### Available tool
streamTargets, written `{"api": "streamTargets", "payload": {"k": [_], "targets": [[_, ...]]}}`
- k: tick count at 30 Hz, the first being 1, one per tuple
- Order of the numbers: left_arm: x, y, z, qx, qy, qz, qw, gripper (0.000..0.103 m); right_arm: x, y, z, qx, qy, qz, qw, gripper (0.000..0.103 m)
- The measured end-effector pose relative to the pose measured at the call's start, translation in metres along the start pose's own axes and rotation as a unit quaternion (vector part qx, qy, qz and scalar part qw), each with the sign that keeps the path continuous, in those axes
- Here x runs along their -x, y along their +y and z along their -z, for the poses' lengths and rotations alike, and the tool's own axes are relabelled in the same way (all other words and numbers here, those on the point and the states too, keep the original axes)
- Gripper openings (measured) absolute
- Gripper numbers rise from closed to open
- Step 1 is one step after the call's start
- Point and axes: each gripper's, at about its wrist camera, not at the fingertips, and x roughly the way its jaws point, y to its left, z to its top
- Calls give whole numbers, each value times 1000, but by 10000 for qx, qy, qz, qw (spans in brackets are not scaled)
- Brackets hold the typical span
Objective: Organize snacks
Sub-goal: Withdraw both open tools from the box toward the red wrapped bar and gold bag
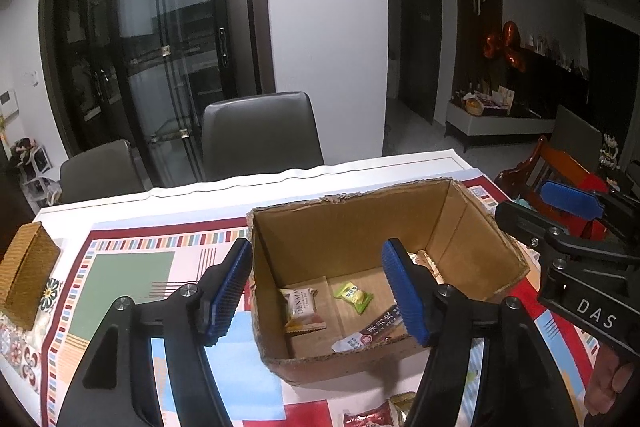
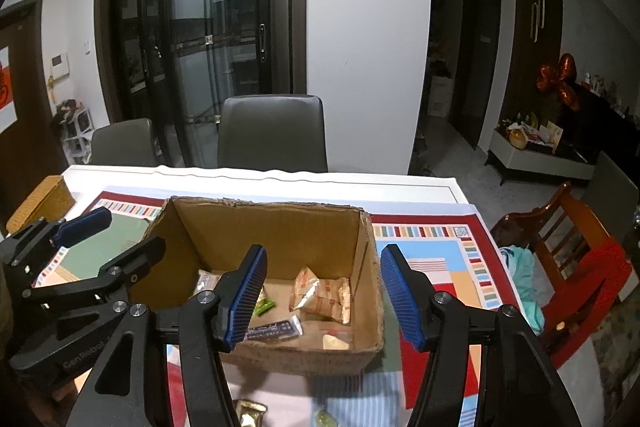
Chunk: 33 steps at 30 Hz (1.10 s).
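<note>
An open cardboard box (image 1: 360, 227) (image 2: 260, 227) stands on the patterned tablecloth. Inside lie a beige wrapped biscuit (image 1: 304, 309), a green candy (image 1: 354, 297), a dark snack bar (image 1: 376, 331) (image 2: 274, 331) and beige packets (image 2: 320, 291). My left gripper (image 1: 316, 245) (image 2: 120, 237) hangs open over the box's near left corner, nothing between its blue pads. Over the near right part of the box, my right gripper (image 2: 325, 251) (image 1: 536, 205) is also open and empty. A red packet (image 1: 368, 417) and a gold-wrapped sweet (image 2: 250, 413) lie on the cloth in front of the box.
A woven wicker basket (image 1: 28, 275) (image 2: 40, 203) sits at the table's left edge. Two grey chairs (image 1: 260, 131) stand behind the table. A wooden chair with a red cushion (image 2: 580, 267) is at the right. A small green sweet (image 2: 322, 419) lies near the front edge.
</note>
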Motion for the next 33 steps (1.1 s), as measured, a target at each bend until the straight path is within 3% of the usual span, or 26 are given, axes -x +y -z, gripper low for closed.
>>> {"api": "streamTargets", "payload": {"k": [19, 33], "targets": [[32, 0, 6, -46, -134, -44, 9999, 66, 24, 5, 7, 31, -60, -4, 10000, 60], [51, -1, 33, -169, -75, -63, 9998, 66, 35, 18, 32, 61, 150, -89, 9998, 60]]}}
